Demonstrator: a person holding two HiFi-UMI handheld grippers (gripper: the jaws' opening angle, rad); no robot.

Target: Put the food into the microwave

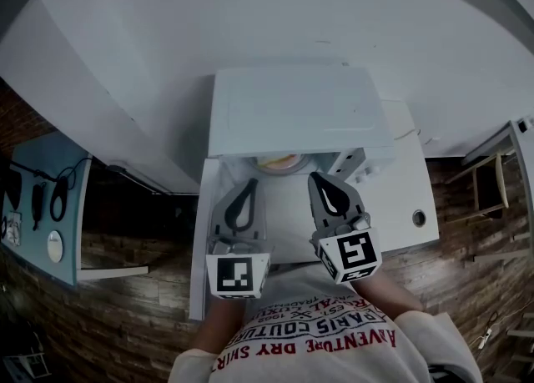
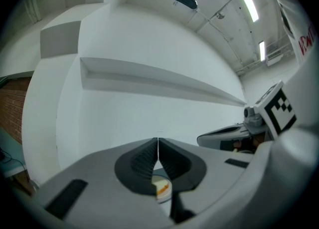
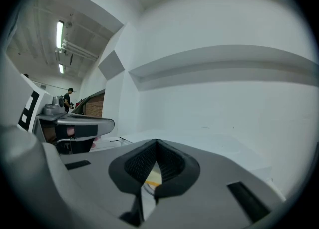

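Left gripper (image 1: 251, 181) and right gripper (image 1: 316, 176), two in all, are side by side over the white counter (image 1: 402, 199), each with jaws pressed together on nothing; one plate of food (image 1: 279, 162) sits just ahead at the front edge of the one white microwave (image 1: 292, 110), in or out I cannot tell; only the right gripper view shows a distant person (image 3: 69, 98); the shirt (image 1: 325, 338) reads "PARIS" and "DRY SHIRT"

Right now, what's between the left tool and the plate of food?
Nothing but a bare strip of white table, which you can see in the head view. The left tool has its tip close to the plate of food.
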